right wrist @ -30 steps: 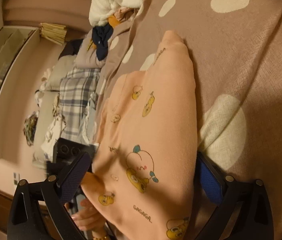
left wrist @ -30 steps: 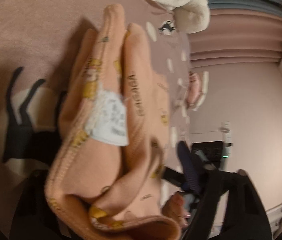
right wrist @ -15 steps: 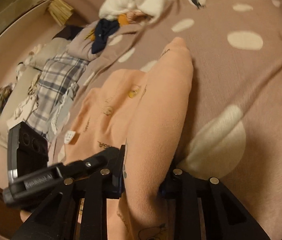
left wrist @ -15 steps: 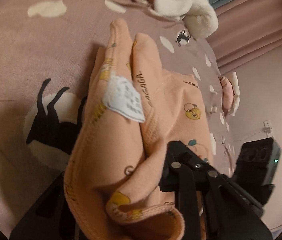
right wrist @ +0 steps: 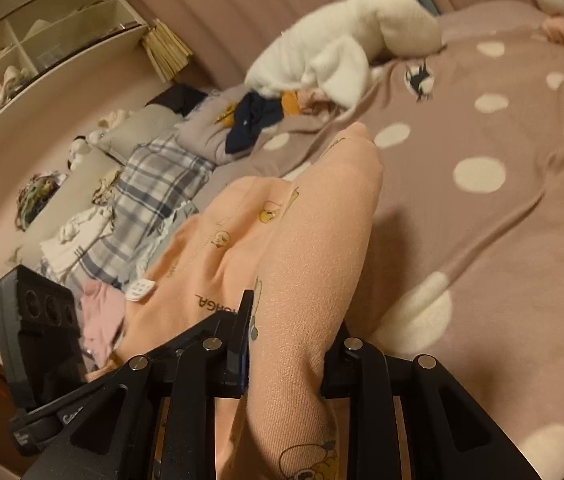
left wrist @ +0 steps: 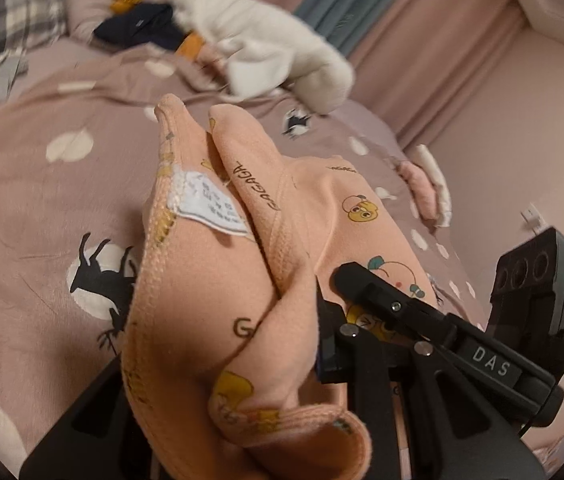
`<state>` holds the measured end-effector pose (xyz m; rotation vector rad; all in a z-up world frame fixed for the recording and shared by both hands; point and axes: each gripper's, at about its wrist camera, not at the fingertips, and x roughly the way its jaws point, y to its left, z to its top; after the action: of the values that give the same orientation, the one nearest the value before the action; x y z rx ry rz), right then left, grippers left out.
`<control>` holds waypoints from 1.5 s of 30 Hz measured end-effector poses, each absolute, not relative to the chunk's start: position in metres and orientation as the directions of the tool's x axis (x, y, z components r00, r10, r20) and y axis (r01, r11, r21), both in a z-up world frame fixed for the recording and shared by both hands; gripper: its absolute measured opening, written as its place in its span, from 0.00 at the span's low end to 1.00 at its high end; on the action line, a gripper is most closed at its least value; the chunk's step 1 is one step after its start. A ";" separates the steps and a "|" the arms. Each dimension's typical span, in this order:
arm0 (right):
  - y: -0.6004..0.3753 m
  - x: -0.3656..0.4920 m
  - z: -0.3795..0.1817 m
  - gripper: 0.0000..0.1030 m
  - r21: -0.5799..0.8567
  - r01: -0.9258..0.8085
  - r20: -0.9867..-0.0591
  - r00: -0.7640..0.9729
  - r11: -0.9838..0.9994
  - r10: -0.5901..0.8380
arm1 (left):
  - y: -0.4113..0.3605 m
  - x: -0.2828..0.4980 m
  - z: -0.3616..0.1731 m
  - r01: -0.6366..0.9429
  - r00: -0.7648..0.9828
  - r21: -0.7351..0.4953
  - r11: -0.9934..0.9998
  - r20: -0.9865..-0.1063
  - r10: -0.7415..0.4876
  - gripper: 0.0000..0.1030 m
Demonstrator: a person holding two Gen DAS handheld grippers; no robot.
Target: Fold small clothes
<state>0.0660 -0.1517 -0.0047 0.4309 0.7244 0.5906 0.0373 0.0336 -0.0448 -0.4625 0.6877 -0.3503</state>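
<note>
Left wrist view: the peach garment (left wrist: 217,320) is now seen gathered and raised off the bed (left wrist: 21,200), where a second ago it lay draped with both sets of jaws wider. Both grippers have just been closing, with cloth between the jaws. The left gripper (left wrist: 241,360) is clamped on the hemmed, labelled end; in the right wrist view the right gripper (right wrist: 286,340) is pinched narrowly on a rolled fold. By this the lift for a fold is judged begun; the far end is left resting on the bed.
</note>
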 end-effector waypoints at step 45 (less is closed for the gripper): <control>-0.203 0.019 0.015 0.89 0.411 -0.181 -0.607 0.677 0.893 0.416 | -0.012 0.007 -0.027 0.084 0.725 -0.327 0.941 -0.628 -0.283 0.99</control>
<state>0.0193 -0.2030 0.0149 0.3323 0.7579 0.3428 0.0068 -0.0119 -0.0270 -0.2865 0.7339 -0.2056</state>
